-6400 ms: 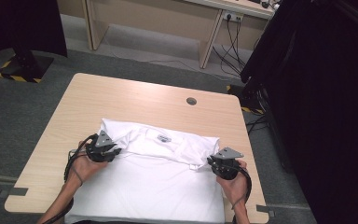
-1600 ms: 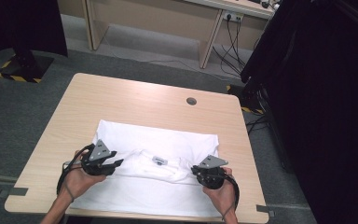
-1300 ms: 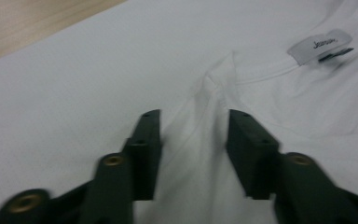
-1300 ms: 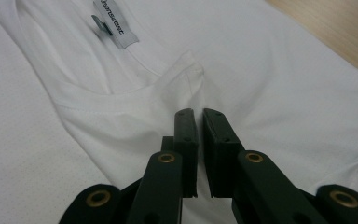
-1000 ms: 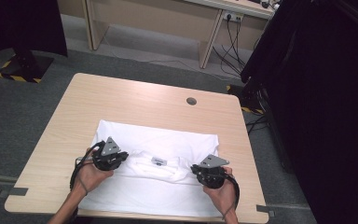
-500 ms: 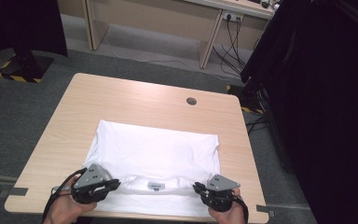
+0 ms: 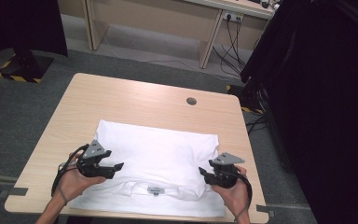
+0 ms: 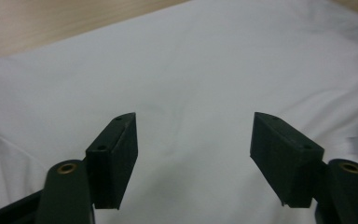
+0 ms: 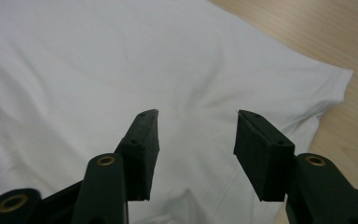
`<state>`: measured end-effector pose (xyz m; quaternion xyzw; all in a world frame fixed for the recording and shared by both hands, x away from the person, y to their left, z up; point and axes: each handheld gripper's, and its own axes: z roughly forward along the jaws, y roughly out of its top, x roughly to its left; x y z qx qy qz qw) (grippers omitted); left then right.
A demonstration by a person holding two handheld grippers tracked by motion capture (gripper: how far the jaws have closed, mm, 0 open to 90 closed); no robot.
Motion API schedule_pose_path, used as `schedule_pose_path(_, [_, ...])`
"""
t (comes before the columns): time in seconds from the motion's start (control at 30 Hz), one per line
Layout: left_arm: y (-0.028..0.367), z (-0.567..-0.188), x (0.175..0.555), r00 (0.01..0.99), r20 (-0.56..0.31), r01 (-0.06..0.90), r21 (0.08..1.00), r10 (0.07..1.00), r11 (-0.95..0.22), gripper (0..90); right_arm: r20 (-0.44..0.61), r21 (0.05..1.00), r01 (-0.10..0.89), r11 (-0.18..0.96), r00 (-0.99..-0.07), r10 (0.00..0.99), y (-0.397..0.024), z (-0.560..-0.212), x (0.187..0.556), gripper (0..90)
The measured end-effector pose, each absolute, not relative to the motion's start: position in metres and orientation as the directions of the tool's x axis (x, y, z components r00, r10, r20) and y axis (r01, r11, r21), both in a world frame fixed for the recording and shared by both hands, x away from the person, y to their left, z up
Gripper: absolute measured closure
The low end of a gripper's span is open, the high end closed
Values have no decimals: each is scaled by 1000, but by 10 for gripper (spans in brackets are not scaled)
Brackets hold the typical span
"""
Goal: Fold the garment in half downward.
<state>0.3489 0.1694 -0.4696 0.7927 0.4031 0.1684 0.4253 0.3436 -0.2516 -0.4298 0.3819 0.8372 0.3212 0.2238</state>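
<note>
The left gripper (image 7: 117, 166) hovered over the left side of the folded white T-shirt (image 7: 158, 154), its jaws having just opened, nothing between them. The shirt lay flat on the near half of the wooden table (image 7: 135, 98), collar label toward the person. The right gripper (image 7: 202, 171), jaws likewise just parted and empty, hung over the shirt's right edge.

One white T-shirt (image 7: 158, 158) lies folded on one wooden surface (image 7: 135, 100). It carries one small label (image 7: 154, 190) at its neckline. Two tools are in sight: the left tool (image 7: 117, 167) and the right tool (image 7: 204, 172), each with two black jaws and one grey three-cornered plate on top. Two hands hold them, one apiece. The surface has one round cable hole (image 7: 191, 101). Behind it stands one further desk (image 7: 168, 18), with one wall socket (image 7: 233, 17) and a bundle of cables whose number I cannot tell.
</note>
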Motion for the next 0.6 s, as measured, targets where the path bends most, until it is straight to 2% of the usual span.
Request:
schedule_pose_path(0.13, [168, -487, 352, 601, -52, 548, 753, 798, -364, 256, -140, 657, 539, 528, -601, 787, -237, -444, 367, 454])
schedule_pose_path(0.17, [169, -490, 348, 617, -21, 517, 764, 786, -386, 241, -134, 644, 553, 529, -600, 789, -235, -449, 369, 439])
schedule_pose_path(0.23, [171, -490, 341, 615, -6, 514, 761, 788, -396, 240, -110, 630, 580, 517, -592, 798, -234, -458, 368, 396])
schedule_pose_path(0.43, [185, -489, 318, 628, 47, 505, 735, 777, -453, 187, -120, 617, 608, 499, -554, 824, -255, -465, 336, 320])
schedule_pose_path(0.6, [201, -491, 295, 633, 10, 515, 741, 774, -431, 178, -110, 609, 634, 477, -528, 842, -284, -469, 300, 315])
